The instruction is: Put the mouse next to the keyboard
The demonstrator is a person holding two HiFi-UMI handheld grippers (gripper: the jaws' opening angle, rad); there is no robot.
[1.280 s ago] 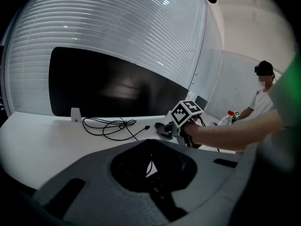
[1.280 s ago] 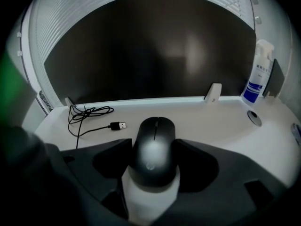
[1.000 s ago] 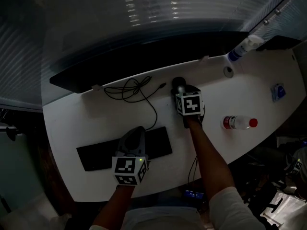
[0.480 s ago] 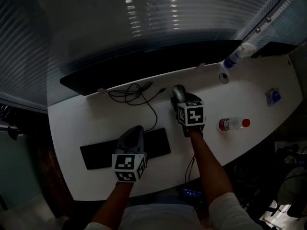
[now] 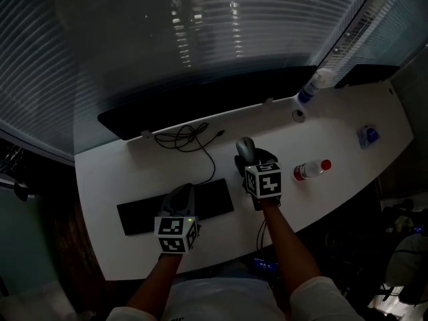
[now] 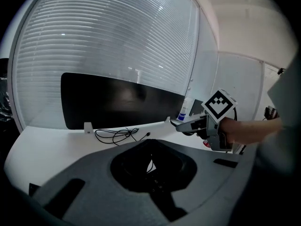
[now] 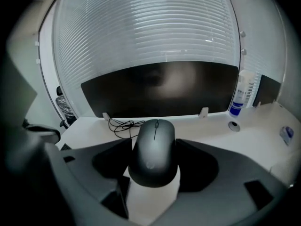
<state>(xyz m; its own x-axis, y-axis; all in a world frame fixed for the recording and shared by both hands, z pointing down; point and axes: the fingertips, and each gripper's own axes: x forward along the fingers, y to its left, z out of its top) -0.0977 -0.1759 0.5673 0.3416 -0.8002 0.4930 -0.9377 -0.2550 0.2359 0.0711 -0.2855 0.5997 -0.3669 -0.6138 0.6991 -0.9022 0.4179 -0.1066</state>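
Mouse held on the right, keyboard under the left

The right arm reaches forward, and the right hand-held gripper (image 5: pixel 248 158) squeezes the mouse (image 7: pixel 154 149) by its sides, right of the keyboard (image 5: pixel 142 218) and apart from it. The left hand-held gripper (image 5: pixel 179 196) hangs over the keyboard's right part, jaws pressed together, holding nothing. Bare table (image 5: pixel 120 172) lies between keyboard and mouse.

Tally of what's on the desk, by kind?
monitor: 1
keyboard: 1
mouse: 1
cable coil: 1
bottle: 2 (one lying, one upright)
small item, kind unclear: 2 (round one, blue one)
dark slab at far right, unclear: 1
total: 9
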